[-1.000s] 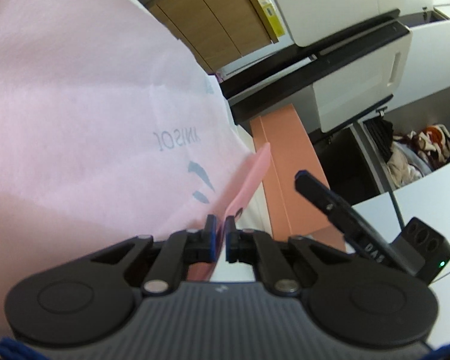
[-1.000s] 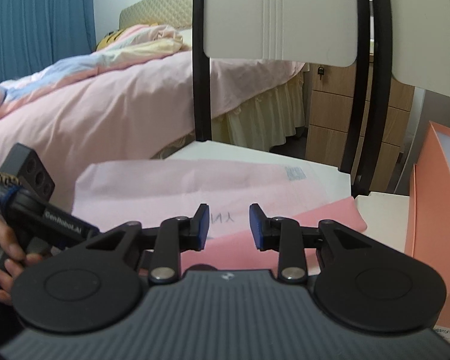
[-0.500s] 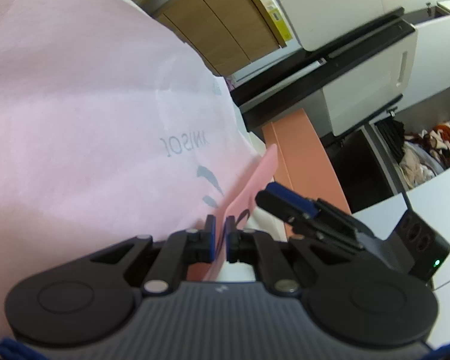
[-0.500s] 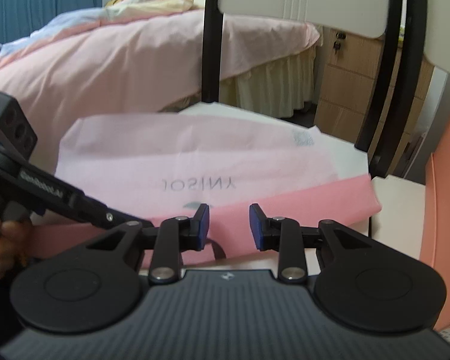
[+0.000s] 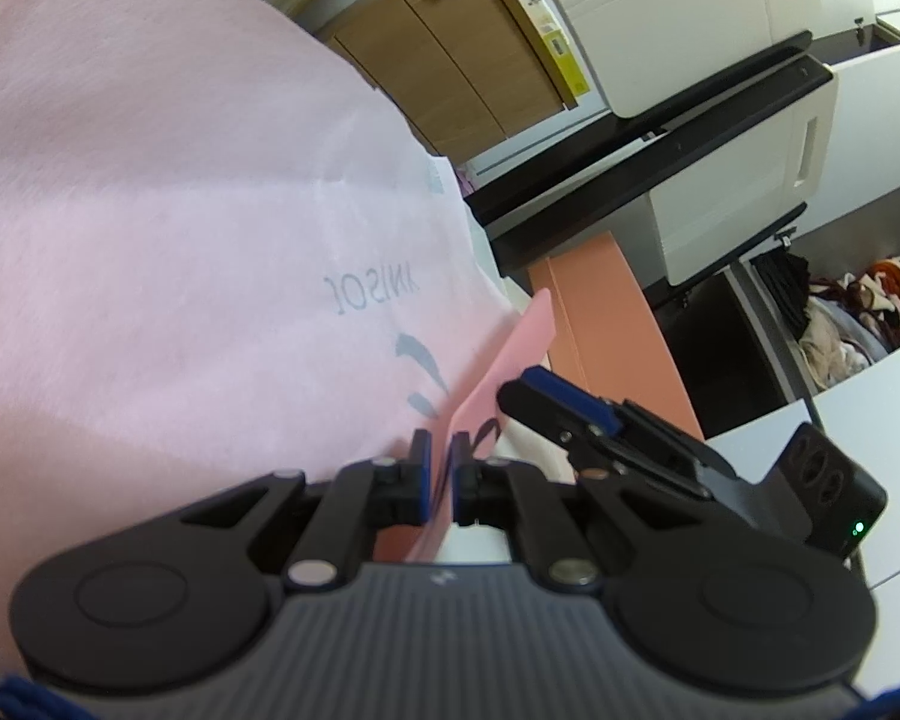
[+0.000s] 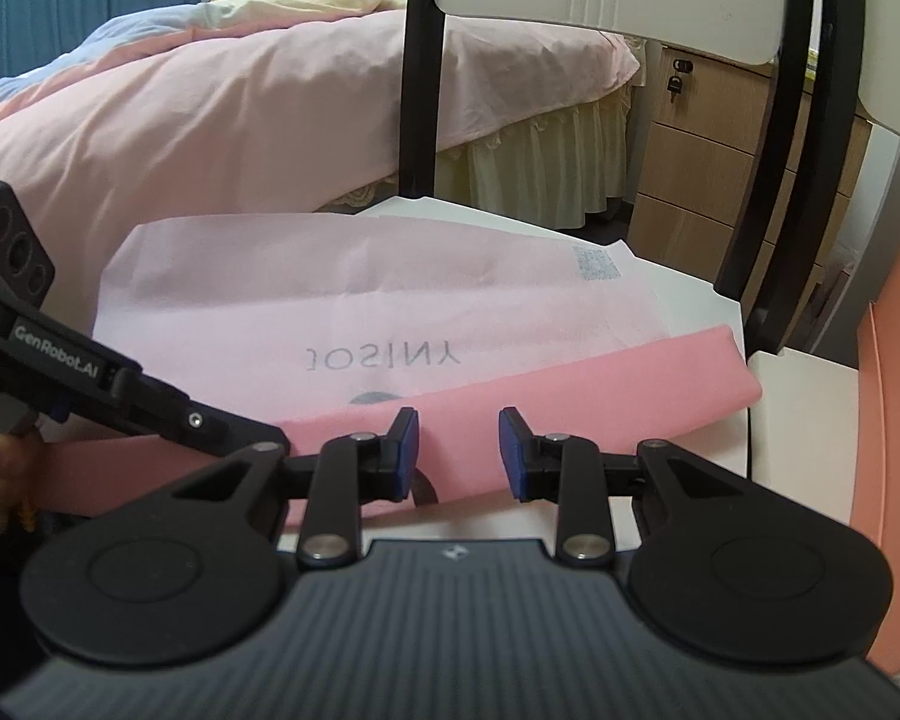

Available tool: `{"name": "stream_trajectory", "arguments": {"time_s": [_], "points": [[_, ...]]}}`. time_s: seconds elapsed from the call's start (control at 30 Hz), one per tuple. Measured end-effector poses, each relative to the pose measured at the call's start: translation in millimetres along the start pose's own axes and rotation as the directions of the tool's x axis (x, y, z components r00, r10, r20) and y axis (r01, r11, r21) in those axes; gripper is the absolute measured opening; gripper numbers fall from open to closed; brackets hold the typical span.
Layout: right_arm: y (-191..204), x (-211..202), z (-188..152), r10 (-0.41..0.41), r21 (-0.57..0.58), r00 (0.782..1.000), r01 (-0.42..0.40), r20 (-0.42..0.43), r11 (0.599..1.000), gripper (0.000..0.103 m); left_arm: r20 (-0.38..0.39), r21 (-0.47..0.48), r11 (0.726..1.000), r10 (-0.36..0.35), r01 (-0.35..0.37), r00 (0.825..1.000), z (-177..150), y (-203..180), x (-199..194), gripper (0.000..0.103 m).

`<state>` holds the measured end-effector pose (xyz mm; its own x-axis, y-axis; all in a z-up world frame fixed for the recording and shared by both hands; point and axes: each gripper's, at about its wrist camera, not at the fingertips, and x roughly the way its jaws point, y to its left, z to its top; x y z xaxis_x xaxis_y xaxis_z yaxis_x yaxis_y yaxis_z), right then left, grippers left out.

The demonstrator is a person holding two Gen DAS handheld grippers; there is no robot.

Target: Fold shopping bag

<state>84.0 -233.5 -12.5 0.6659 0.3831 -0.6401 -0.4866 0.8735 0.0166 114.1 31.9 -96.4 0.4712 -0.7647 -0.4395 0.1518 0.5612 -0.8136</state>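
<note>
Pink non-woven fabric is clamped in the left gripper (image 5: 441, 480): its jaws are nearly closed on the near edge of the shopping bag (image 6: 390, 312). The right gripper (image 6: 457, 450) stands partly open, pads clear of the deeper-pink folded band (image 6: 600, 396). The bag lies flat on the white table (image 6: 804, 420), along its near edge. Judged progress: first fold begun; further folds remain.

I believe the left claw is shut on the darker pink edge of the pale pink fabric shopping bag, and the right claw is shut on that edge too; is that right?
Not quite. The left claw is shut on the darker pink edge of the pale pink fabric shopping bag, but the right claw is open, its pads standing apart above that edge, as the right wrist view shows.
</note>
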Motion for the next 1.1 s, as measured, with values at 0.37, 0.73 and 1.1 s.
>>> {"name": "stream_trajectory", "arguments": {"time_s": [0.37, 0.73, 1.1], "points": [[6.4, 22.2, 1.4, -0.016, -0.06, 1.0, 0.016, 0.002, 0.998, 0.032, 0.015, 0.069, 0.996, 0.048, -0.049, 0.999, -3.6, -6.9, -3.5, 0.007], [5.3, 35.0, 0.8, -0.007, -0.059, 0.999, 0.005, -0.038, 0.998, 0.032, 0.115, 0.191, 0.972, 0.113, -0.134, 0.987, -13.5, -26.2, -24.1, 0.034], [5.7, 34.6, 1.3, -0.01, -0.078, 0.999, 0.006, -0.051, 0.997, 0.032, 0.224, 0.413, 0.878, 0.161, -0.244, 0.961, -43.7, -63.9, -50.0, 0.044]]}}
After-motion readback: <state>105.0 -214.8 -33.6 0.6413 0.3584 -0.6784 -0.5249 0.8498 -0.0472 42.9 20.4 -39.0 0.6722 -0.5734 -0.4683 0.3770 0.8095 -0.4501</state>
